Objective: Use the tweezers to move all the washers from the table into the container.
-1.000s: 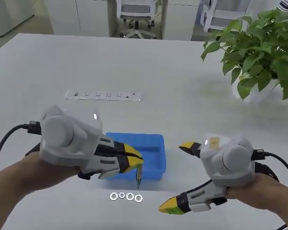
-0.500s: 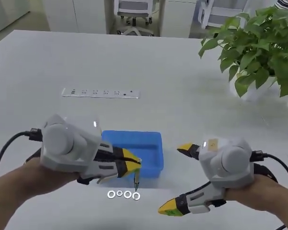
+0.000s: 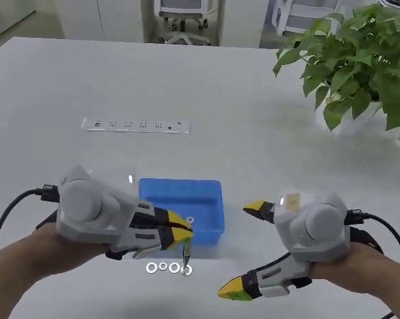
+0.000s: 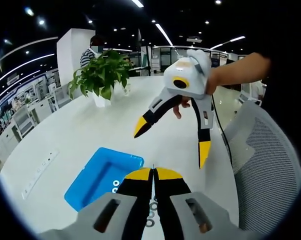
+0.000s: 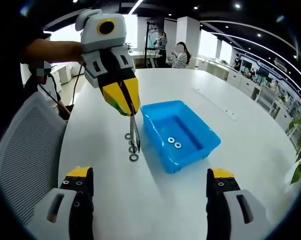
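Pick step: left gripper (image 3: 185, 230) clamped tweezers (image 3: 185, 253); tips at end washer (image 3: 186, 270), maybe touching, near front edge of table (image 3: 253, 133); right gripper (image 3: 238, 249) gaped, empty; next move needed a pinch, then a lift into container (image 3: 180, 198).

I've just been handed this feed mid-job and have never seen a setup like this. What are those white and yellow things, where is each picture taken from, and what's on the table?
There is no robot arm here: a person holds a two-jaw gripper in each hand. The head view comes from a headset camera looking down at the table. The two round pictures come from a camera riding on each gripper. The left gripper is shut on the tweezers, whose tips point down at one end of a row of four washers on the table. The right gripper is open and holds nothing. Behind the row sits the blue container, with two washers already inside. Farther off are a power strip and a potted plant.
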`<state>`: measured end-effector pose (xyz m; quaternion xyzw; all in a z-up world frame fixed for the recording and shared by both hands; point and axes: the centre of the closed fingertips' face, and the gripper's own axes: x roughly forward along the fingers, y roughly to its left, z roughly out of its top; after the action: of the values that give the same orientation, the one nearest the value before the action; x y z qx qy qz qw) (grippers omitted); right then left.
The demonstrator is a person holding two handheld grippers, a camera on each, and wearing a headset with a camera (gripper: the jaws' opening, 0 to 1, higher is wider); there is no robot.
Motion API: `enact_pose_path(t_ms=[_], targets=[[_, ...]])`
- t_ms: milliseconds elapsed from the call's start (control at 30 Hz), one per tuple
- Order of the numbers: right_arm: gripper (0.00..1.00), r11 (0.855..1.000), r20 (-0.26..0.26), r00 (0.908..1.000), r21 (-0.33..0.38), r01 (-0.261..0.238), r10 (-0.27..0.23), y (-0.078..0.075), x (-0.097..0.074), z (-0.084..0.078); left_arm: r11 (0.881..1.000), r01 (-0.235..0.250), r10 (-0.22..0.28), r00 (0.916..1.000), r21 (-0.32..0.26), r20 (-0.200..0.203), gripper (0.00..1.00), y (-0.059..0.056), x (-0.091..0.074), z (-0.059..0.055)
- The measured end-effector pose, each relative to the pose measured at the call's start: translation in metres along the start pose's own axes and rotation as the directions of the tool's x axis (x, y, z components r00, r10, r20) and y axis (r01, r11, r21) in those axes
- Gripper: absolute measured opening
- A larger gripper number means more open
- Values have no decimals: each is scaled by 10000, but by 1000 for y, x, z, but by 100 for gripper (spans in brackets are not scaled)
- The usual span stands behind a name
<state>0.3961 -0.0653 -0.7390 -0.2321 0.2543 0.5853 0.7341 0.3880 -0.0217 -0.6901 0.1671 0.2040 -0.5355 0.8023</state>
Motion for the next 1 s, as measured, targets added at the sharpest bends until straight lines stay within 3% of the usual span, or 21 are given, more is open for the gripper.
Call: enact_pose_path(t_ms=[533,1000], targets=[[89,9998,-24,9998,15,-198,198,4,3,-3,10000,51,-51,9999,-44,125,5,1,5,-1],[56,9922,358,9965,-1019,-720,760,11,14,11,9998,220,-220,9997,-9,71,5,1,3,-3]])
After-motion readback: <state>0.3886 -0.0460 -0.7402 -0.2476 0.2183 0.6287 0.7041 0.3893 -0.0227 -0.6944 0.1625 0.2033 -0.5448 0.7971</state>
